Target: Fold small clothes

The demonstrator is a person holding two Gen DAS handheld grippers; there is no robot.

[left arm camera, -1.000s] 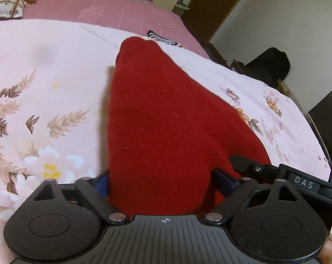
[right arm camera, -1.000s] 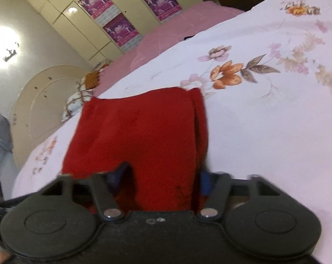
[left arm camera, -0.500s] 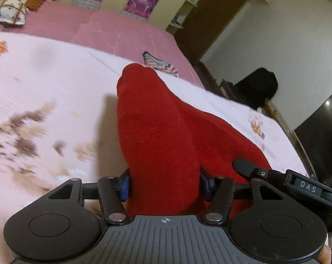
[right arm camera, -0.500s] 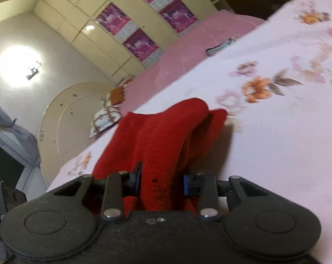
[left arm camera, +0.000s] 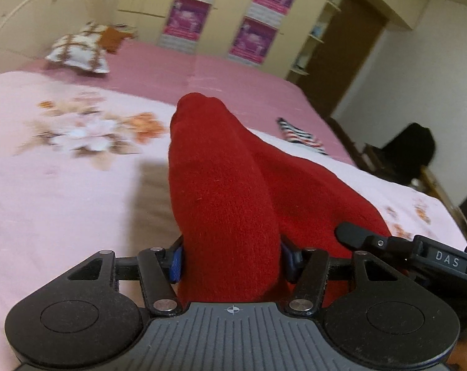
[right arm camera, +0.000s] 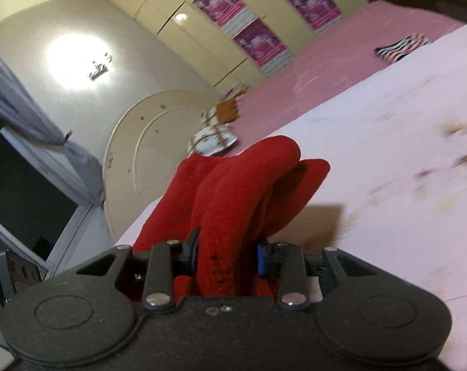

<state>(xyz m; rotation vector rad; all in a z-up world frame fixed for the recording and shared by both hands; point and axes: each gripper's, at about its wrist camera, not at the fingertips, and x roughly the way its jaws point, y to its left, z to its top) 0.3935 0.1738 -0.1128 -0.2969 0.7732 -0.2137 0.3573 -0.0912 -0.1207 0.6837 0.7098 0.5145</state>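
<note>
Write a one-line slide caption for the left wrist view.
Left gripper clamps a bunched red garment lifted over the floral bedsheet.

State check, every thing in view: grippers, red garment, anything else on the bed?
left gripper: shut on red garment
right gripper: shut on red garment
red garment: bunched, lifted at the gripped edges
striped cloth: lying on the bed, untouched
pillow: resting at the headboard
bedsheet: spread flat

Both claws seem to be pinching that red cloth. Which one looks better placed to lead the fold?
Probably neither alone. The left claw and right claw each clamp an end of the red garment, lifted off the bedspread, so likely both together.
</note>
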